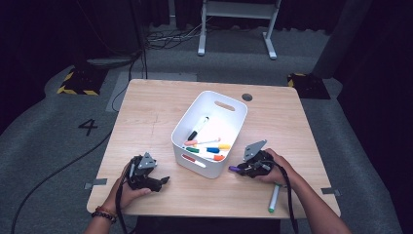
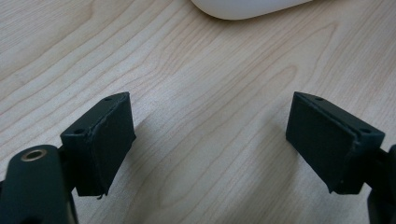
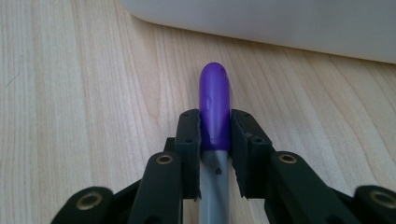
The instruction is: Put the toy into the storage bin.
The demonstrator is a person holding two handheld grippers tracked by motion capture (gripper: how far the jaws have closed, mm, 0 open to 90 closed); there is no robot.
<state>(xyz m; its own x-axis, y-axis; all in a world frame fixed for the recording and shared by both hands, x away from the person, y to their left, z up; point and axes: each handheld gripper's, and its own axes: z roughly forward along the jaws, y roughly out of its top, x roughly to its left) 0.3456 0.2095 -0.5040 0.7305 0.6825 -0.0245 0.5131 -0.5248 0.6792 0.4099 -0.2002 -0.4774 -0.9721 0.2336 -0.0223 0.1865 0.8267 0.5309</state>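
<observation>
On the left, my left gripper rests on the pale wood-grain counter, just short of the near left corner of the white plastic bin; its fingers stand wide apart with nothing between them but bare wood, and the bin's rounded white corner sits ahead of them in the left gripper view; this hand is idle.

In the middle, the bin holds what I judge to be already sorted; I count one black-capped marker lying apart toward the far side, and a cluster of roughly five more with pink, orange, blue, green and yellow colours, though they overlap and the exact count is hard to tell.

To the right, my right gripper is clamped on the purple-capped grey marker; its fingers press on both sides just where the cap meets the barrel, the cap pointing at the bin's wall close ahead; the marker is low over the counter, just beside the bin.

So I judge the step to be the pick-up, grip made; the next move calls for a lift high enough to clear the rim, then a carry over the bin and a release.

Farthest right, one green-capped white marker lies on the counter near the front edge, beside my right forearm; that one remains.
</observation>
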